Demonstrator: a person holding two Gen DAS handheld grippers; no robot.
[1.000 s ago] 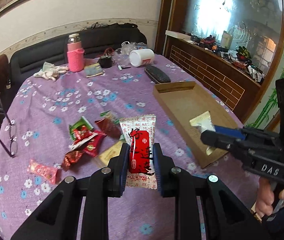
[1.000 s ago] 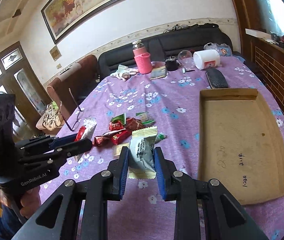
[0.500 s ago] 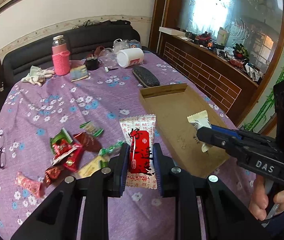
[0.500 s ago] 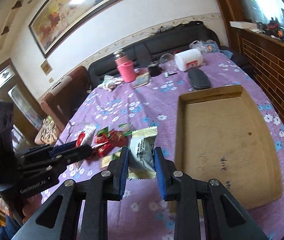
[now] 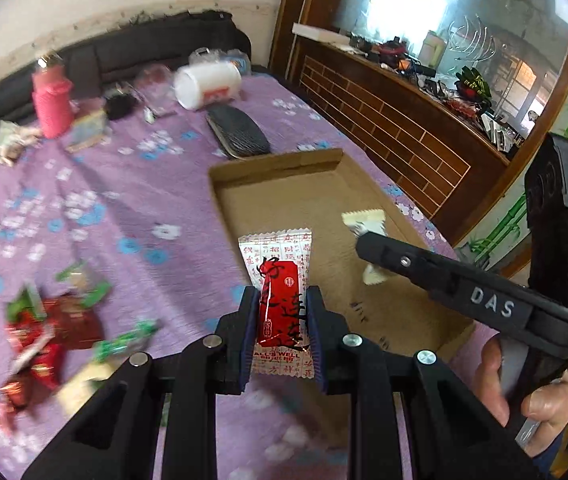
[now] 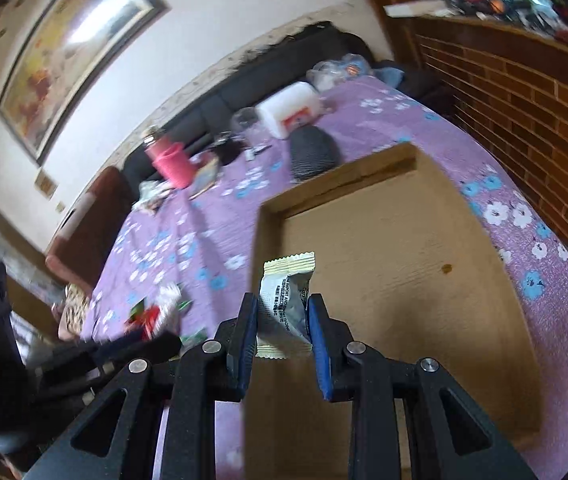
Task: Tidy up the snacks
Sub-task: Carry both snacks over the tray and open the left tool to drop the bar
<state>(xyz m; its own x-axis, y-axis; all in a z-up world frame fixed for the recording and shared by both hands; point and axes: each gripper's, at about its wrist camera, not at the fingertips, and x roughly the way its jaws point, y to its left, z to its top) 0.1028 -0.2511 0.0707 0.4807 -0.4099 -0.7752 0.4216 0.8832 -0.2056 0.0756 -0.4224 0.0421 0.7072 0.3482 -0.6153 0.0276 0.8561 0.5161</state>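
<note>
Both grippers have swung from the snack pile (image 5: 44,344) toward the cardboard tray (image 6: 423,280). Left gripper (image 5: 282,334) clamps red-and-white packet (image 5: 280,300) at tray edge; right gripper (image 6: 282,330) clamps grey-white packet (image 6: 285,304) above tray floor. Release looks next.

Red-and-white snack packet (image 5: 280,312) sits upright, bottom centre of the left view. Grey-and-cream snack packet (image 6: 285,308) upright, centre-bottom of the right view. Loose wrapped candies (image 5: 50,336) are piled lower left.

"DAS" — right gripper (image 5: 367,244); "ALL'S WELL" — packet (image 5: 280,304)
</note>
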